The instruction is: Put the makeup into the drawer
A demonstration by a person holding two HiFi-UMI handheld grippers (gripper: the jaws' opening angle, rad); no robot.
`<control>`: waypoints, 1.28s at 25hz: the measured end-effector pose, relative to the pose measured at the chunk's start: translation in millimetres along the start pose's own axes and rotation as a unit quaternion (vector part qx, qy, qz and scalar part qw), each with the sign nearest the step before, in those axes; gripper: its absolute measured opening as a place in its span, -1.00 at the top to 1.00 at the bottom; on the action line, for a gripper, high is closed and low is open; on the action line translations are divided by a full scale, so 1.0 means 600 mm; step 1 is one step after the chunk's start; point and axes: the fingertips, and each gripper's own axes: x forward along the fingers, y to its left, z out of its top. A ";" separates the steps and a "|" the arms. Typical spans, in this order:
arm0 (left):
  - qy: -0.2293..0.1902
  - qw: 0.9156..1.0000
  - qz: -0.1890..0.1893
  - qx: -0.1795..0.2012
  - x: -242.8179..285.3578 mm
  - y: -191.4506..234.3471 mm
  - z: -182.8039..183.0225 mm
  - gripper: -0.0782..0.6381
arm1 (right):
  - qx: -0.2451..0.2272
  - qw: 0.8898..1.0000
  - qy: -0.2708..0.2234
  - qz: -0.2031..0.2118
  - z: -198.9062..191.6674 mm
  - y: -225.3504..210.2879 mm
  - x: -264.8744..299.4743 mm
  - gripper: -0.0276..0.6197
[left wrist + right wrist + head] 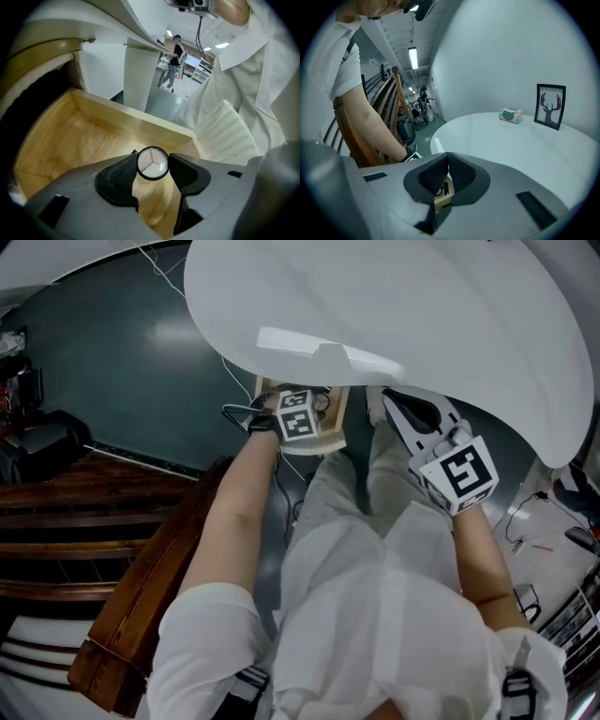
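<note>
White round table (394, 306) is the biggest thing I see, then the open wooden drawer (84, 136) under its edge, then my right gripper (448, 158) by the table, pinched closed on nothing, then my left gripper (153, 165) over the drawer, squeezing the little round makeup (152, 162) between its jaws.

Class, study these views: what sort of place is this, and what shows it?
Probably a big indoor hall or lab staged like a home: a white round table with a tissue box and framed deer picture, under ceiling strip lights.
</note>
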 end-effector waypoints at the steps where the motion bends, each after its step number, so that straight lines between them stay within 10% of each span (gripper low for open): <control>1: 0.003 1.000 -0.007 0.004 0.008 -0.001 -0.002 0.15 | 0.001 1.000 0.003 -0.001 -0.005 -0.002 0.002 0.89; 32: -0.049 0.999 -0.012 -0.006 -0.080 -0.041 0.039 0.12 | -0.006 1.000 -0.002 -0.012 0.038 0.010 -0.016 0.89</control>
